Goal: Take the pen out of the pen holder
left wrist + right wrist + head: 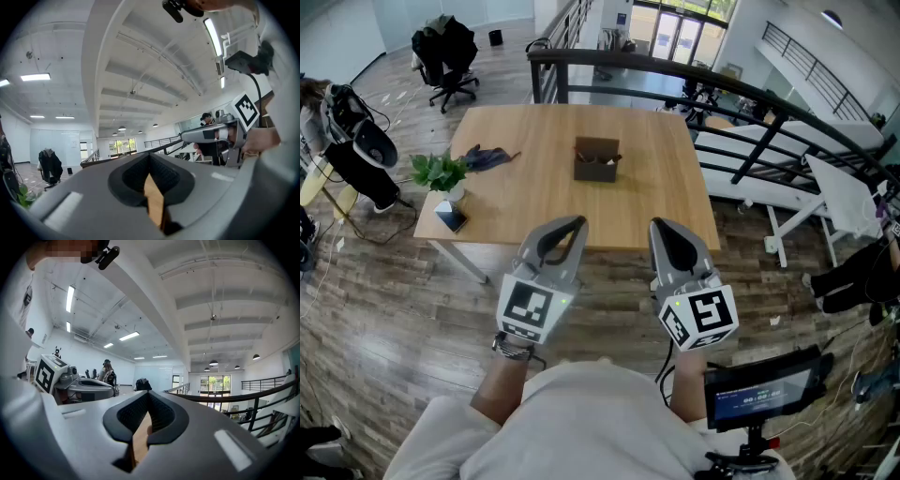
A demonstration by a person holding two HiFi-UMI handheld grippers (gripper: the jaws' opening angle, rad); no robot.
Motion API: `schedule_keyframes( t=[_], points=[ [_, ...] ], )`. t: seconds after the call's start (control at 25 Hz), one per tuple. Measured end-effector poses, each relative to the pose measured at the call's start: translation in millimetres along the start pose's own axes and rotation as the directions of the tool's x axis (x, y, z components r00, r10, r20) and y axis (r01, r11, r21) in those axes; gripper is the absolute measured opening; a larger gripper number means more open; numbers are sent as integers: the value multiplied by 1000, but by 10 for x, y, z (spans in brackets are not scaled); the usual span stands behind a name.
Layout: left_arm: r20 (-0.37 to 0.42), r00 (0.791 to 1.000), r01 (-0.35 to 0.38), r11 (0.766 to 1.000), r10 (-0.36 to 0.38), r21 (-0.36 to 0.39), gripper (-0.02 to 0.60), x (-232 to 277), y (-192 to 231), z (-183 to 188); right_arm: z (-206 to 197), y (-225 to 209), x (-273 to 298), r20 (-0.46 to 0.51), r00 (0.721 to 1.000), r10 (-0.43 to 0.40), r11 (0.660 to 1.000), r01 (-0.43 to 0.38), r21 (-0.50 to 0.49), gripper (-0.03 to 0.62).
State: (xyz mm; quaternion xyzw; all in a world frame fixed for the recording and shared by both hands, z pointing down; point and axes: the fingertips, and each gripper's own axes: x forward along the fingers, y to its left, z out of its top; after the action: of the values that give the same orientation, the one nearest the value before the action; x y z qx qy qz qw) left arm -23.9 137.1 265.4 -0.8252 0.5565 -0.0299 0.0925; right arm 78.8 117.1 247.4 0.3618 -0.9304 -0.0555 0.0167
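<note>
A brown box-shaped pen holder (596, 159) stands near the middle of the wooden table (534, 202). Dark items lie in its top, but I cannot make out the pen itself. Both grippers are held close to my body, short of the table's near edge and well apart from the holder. My left gripper (574, 223) (150, 157) has its jaw tips meeting, with nothing between them. My right gripper (660, 225) (149, 394) is shut the same way and holds nothing. Through each gripper's jaw slot only a strip of table wood shows.
A small potted plant (441, 174), a phone (451, 218) and a dark blue cloth (485, 157) lie at the table's left side. A black railing (750, 94) runs behind and to the right. A screen on a stand (764, 389) sits at my lower right.
</note>
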Motion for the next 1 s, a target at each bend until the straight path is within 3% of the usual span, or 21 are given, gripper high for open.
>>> schedule_keyframes(
  t=[0.64,1.0],
  points=[
    [2,1000,17,1000,-17,2,0,16,-46,-24,5,70,-6,44,997,65,996,-68,63,2],
    [5,1000,21,1000,-21,1,0,57,-178,6,-25,26,-74,42,995,93,995,-95,34,1]
  ],
)
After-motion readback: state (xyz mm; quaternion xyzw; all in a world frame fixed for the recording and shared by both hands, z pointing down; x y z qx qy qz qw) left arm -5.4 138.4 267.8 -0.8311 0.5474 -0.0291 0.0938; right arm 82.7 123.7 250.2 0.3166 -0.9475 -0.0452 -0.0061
